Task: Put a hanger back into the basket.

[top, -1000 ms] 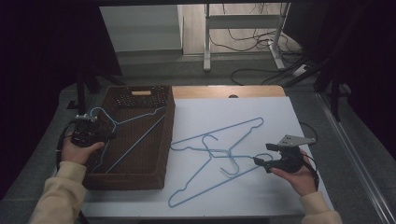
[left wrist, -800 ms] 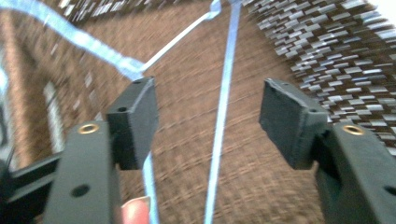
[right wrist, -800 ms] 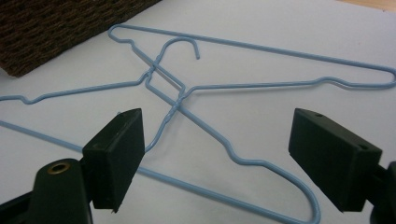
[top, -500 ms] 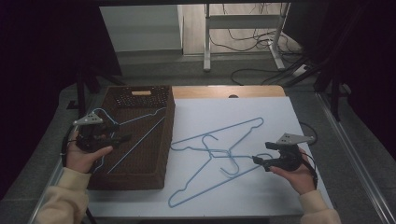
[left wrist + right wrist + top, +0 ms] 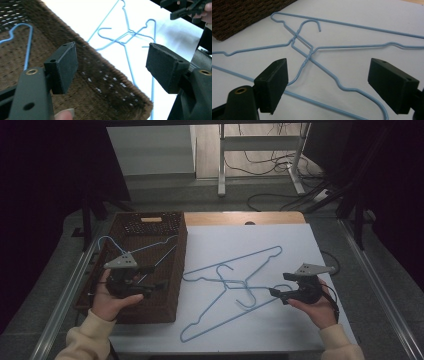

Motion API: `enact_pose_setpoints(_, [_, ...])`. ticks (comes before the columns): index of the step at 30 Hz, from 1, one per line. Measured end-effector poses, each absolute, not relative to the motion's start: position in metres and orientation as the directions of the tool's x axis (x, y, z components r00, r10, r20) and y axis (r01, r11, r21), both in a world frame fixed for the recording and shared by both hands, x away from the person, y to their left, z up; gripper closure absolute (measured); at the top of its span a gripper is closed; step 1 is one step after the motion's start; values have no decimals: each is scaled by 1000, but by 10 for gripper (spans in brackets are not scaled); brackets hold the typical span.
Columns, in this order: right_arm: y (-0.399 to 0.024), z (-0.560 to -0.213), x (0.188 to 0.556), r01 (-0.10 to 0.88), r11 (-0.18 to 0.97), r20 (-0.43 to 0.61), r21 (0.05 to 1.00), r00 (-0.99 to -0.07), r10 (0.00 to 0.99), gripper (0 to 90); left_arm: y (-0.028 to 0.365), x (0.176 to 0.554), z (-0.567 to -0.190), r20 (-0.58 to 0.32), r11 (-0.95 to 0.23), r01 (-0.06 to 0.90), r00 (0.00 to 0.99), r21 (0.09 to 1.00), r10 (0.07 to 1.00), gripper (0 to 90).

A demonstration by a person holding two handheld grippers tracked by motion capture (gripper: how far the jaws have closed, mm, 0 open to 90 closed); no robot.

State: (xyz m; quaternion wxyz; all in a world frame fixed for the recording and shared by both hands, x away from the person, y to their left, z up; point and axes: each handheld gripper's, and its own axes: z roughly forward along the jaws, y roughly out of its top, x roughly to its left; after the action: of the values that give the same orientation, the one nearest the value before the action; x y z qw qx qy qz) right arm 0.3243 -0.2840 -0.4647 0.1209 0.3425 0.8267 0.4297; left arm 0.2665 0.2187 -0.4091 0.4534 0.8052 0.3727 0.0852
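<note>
Blue wire hangers point(image 5: 235, 285) cross beside coarse woven basket point(image 5: 172, 285).

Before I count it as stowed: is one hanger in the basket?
Yes: a blue hanger lies inside the basket, clear of the left gripper.

Hanger in basket point(image 5: 131, 251): lower part hidden behind left gripper point(image 5: 159, 276), outline there untraceable | Two crossed hangers point(image 5: 235, 285) beside the basket point(image 5: 172, 227): overlap tangled, which wire lies on top unclear | Same hangers, right gripper view: arms cut off by frame edges | Basket near wall, left gripper view: blurred
</note>
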Motion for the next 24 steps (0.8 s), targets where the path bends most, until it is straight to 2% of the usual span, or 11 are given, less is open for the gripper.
enact_pose_setpoints(10, [-283,-457,317,456,387,73,801,-717,693,160,207,262,-412,-191,-315,517,709,796,679,242])
enact_pose_setpoints(24, [-271,-461,321,496,402,78,770,-698,711,146,199,262,-418,-195,-338,520,724,784,661,242])
